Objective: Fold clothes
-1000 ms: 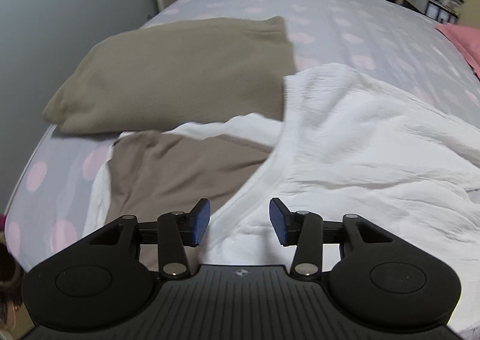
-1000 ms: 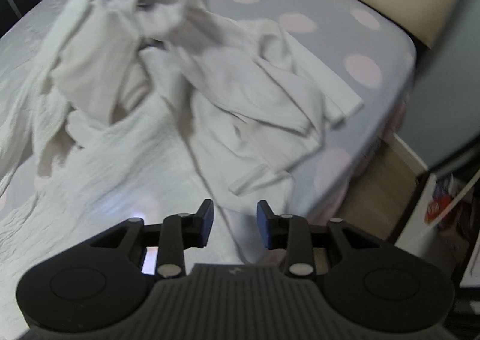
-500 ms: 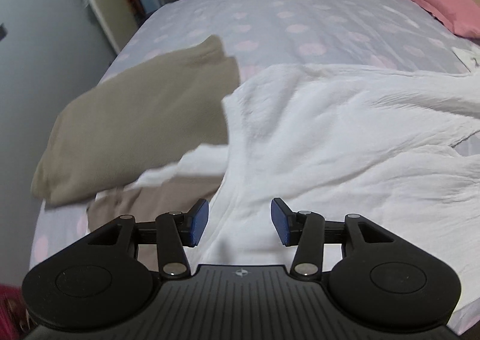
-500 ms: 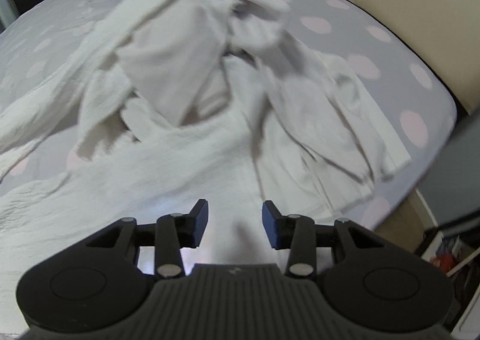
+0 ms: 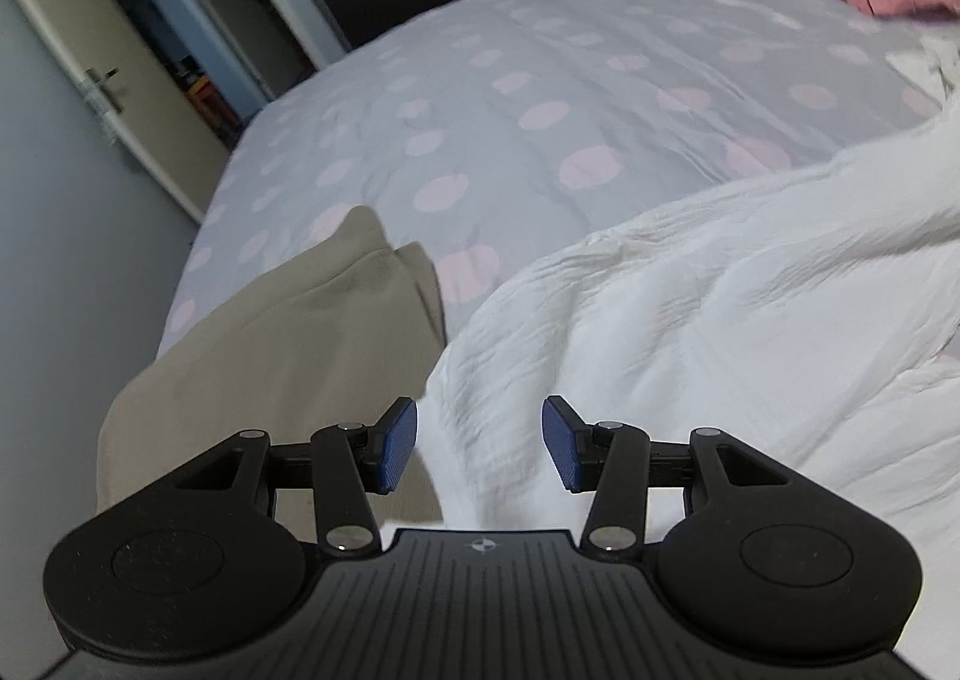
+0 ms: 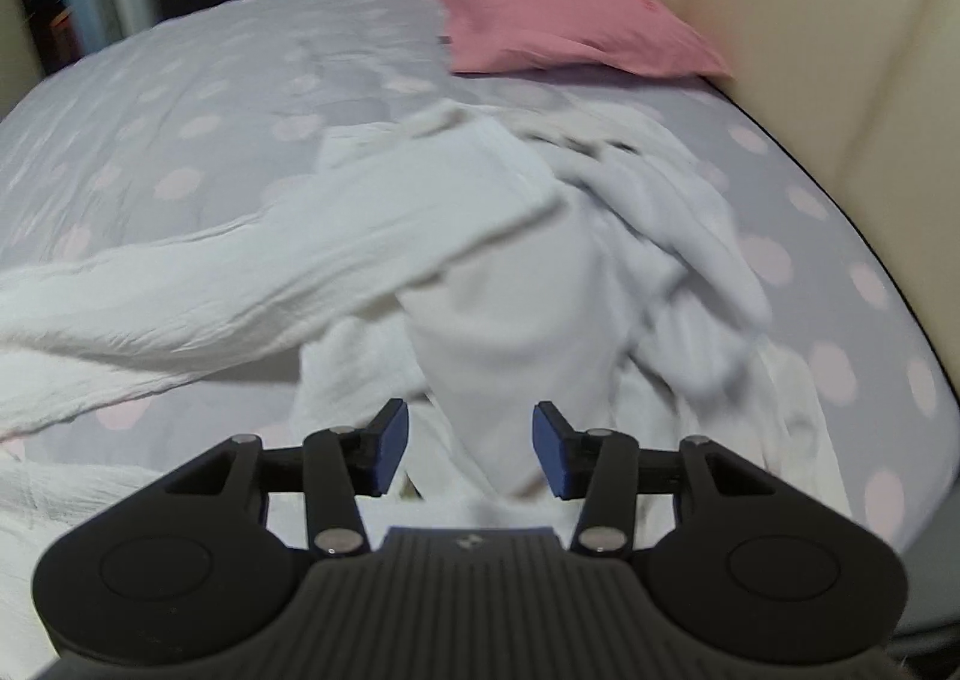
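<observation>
Trouble brewing: the crumpled white crinkle-cotton garment (image 6: 492,284) sprawls across the grey pink-dotted bedsheet (image 5: 540,98), bunched near the pink pillow (image 6: 558,32). The left gripper (image 5: 479,452) hovers parted and empty; the right gripper (image 6: 471,451) is opening, gripping nothing. Pinch tangled layers and the fold twists, or snags the folded tan fabric (image 5: 288,344) alongside.

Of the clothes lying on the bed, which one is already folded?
The beige garment, a neat flat stack at the bed's edge left of the left gripper. The white garment beside it lies rumpled and spread out.
</observation>
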A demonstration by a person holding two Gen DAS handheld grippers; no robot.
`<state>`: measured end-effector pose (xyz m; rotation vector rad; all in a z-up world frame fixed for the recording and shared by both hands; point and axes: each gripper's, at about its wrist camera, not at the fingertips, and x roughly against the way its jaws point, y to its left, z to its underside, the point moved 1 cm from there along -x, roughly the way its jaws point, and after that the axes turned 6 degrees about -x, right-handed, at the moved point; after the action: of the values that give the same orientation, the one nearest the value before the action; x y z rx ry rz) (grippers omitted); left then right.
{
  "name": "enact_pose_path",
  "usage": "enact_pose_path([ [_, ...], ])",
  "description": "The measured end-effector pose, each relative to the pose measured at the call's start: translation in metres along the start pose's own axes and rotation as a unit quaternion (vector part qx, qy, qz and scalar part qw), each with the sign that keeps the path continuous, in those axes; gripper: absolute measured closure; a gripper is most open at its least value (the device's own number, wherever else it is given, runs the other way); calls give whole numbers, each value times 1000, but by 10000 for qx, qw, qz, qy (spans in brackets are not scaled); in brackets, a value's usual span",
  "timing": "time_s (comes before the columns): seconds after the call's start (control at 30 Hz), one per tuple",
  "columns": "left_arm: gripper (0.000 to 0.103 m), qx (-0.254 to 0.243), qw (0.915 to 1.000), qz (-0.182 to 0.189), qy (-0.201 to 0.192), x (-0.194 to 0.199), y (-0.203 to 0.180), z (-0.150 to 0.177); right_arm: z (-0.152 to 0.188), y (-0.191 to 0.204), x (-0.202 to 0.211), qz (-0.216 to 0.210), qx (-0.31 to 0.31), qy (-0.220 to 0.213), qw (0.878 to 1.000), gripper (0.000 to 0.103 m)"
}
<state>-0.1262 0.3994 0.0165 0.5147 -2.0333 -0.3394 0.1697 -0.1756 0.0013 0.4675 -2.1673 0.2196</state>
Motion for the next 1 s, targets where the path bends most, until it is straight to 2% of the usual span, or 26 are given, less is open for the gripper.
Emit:
enact_pose_path([
  [0.2,58,-863,9958,181,260,-45,-12,-23,-32,27,-36,-234,1074,221,9937,54],
  [0.4,58,-1542,9863,302,503,-90,-17,-44,-77,55,-69,-328,2355,388,9705,56],
  [0.53,58,-1741,9817,462,621,-114,-18,-58,-110,72,-95,-240,2920,482,9549,57],
  [0.73,58,-1938,9746,696,882,-149,-21,-69,-148,101,-134,-127,3448,538,9371,57],
  [0.77,59,-1955,9735,703,950,-154,-21,-69,-152,107,-141,-121,3553,543,9331,57],
  [0.83,68,-1990,9714,757,1053,-164,-22,-70,-158,119,-156,-116,3801,597,9229,60],
  [0.9,68,-2027,9690,856,1127,-173,-23,-68,-161,130,-171,-88,4065,693,9110,63],
  [1.0,68,-2145,9639,964,1249,-184,-25,-66,-164,144,-192,-49,4515,873,8880,64],
])
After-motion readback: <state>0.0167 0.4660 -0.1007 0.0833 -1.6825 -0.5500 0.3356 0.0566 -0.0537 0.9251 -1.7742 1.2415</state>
